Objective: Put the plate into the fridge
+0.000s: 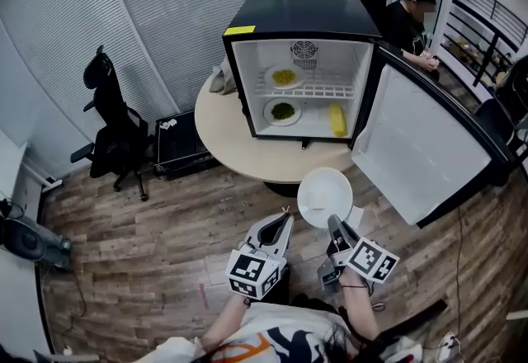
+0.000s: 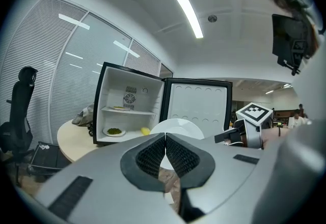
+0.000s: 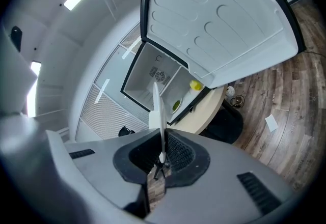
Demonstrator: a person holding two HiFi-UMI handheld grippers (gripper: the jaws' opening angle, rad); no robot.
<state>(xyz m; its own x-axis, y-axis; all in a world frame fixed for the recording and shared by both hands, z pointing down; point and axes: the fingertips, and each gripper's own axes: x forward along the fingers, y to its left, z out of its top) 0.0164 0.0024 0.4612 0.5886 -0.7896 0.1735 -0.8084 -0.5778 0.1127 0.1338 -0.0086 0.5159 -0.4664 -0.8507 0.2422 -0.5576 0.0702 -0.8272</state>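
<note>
A white empty plate point(image 1: 324, 196) is held by its rim in my right gripper point(image 1: 336, 228), which is shut on it; in the right gripper view the plate point(image 3: 158, 116) stands edge-on between the jaws. It hangs in front of the round table, short of the open mini fridge point(image 1: 302, 64). My left gripper point(image 1: 281, 225) is shut with nothing in it, just left of the plate point(image 2: 175, 129). Inside the fridge, a plate of greens point(image 1: 283, 76) sits on the wire shelf, another plate of greens point(image 1: 283, 111) and a yellow corn cob point(image 1: 337, 118) lie on the floor.
The fridge door point(image 1: 425, 147) swings open to the right. The fridge stands on a round beige table point(image 1: 247, 151). A black office chair point(image 1: 111, 126) and a black box point(image 1: 180, 143) stand at the left. A person point(image 1: 408, 23) sits behind the fridge.
</note>
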